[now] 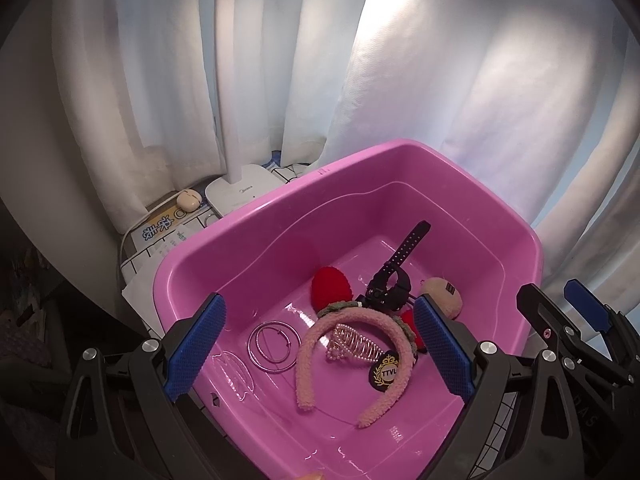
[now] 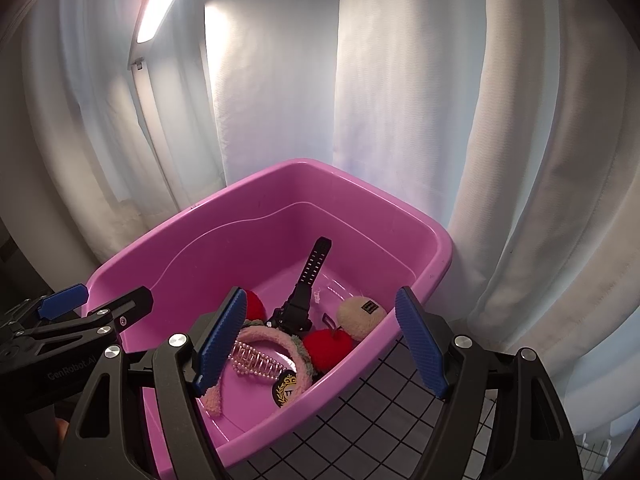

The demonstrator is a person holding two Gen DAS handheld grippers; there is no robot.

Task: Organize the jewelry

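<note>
A pink plastic tub [image 1: 400, 160] [image 2: 280, 176] holds the jewelry: a fuzzy pink headband [image 1: 352, 364] [image 2: 276, 336], silver hoop bangles [image 1: 274, 344], a pearl hair claw [image 1: 354, 344] [image 2: 256, 360], a black watch [image 1: 392, 280] [image 2: 304, 292], red pom-poms [image 1: 330, 284] [image 2: 326, 342], a beige plush ball [image 1: 444, 294] [image 2: 360, 314] and a black TTVL tag [image 1: 386, 372] [image 2: 286, 390]. My left gripper [image 1: 318, 344] is open and empty above the tub's near side. My right gripper [image 2: 320, 344] is open and empty over the tub's near right edge.
White curtains [image 1: 460, 80] hang behind the tub. A white desk lamp [image 1: 240, 188] stands at the back left, with a small beige case [image 1: 188, 200] and a printed box [image 1: 160, 232] beside it. A grid-patterned cloth [image 2: 380, 420] covers the table.
</note>
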